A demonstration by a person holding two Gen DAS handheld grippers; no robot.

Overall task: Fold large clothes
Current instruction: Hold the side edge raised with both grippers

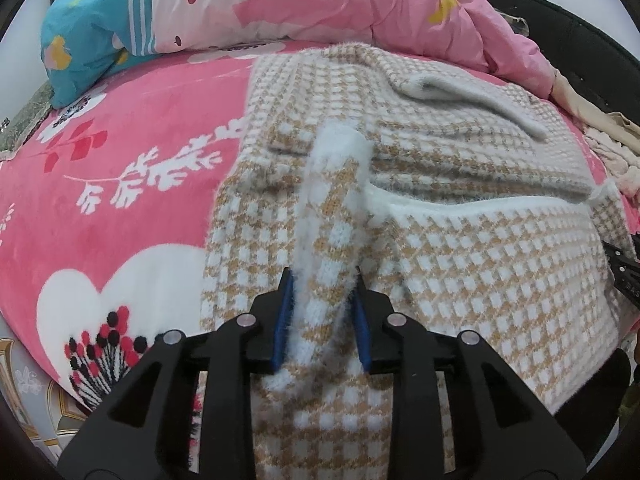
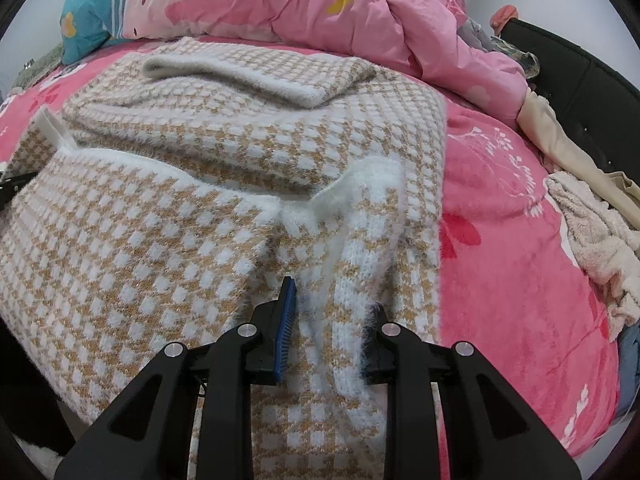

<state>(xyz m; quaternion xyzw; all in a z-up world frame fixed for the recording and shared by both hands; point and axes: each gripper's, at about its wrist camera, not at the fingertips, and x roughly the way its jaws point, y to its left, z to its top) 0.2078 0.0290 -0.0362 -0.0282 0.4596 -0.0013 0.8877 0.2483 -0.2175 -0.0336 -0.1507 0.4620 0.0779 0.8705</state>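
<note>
Pink floral bedspread (image 1: 132,128) beneath all. Nearest, left gripper (image 1: 321,316) narrowed on a raised fold of the checked tan-and-white sweater (image 1: 480,264), blue pads (image 1: 283,320) pressing both sides; right gripper (image 2: 330,320) likewise clamped on the other lifted hem corner. Beyond, remaining sweater spread flat, 1 sleeve folded across. Farthest, rumpled pink quilt (image 2: 320,4).

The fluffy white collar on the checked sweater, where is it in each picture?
Left wrist view: the white collar lies upper right, on the far part of the checked sweater.
Right wrist view: the collar lies upper left of middle.
Shared landmark: the pink quilt, bunched up behind the sweater in both.
</note>
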